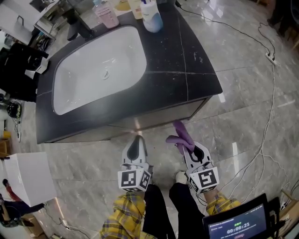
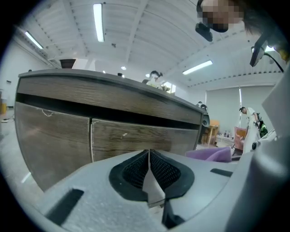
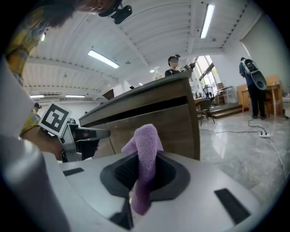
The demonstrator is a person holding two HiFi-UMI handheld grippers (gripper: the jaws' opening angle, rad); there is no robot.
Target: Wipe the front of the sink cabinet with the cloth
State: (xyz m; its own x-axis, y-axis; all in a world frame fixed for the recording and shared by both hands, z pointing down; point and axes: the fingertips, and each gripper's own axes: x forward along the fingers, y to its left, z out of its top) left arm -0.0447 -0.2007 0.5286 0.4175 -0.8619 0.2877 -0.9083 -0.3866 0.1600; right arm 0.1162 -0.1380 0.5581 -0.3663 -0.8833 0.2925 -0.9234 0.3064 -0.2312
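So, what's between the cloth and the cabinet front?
Nothing: in the right gripper view the cloth, clamped in the right gripper, faces the cabinet front with no object between.

Two grippers — left gripper (image 1: pixel 137 140), right gripper (image 1: pixel 188 150). One cloth (image 1: pixel 181 134). One sink (image 1: pixel 100 70), one counter (image 1: pixel 187 56), one cabinet (image 1: pixel 154 116) — two doors (image 2: pixel 54 136) (image 2: pixel 136 142) on its front. Three bottles (image 1: pixel 106 14) (image 1: pixel 135 8) (image 1: pixel 152 19) on the counter. One white box (image 1: pixel 25 177), one screen (image 1: pixel 238 226). Two people (image 3: pixel 173 63) (image 3: pixel 251 79) far back in the right gripper view.
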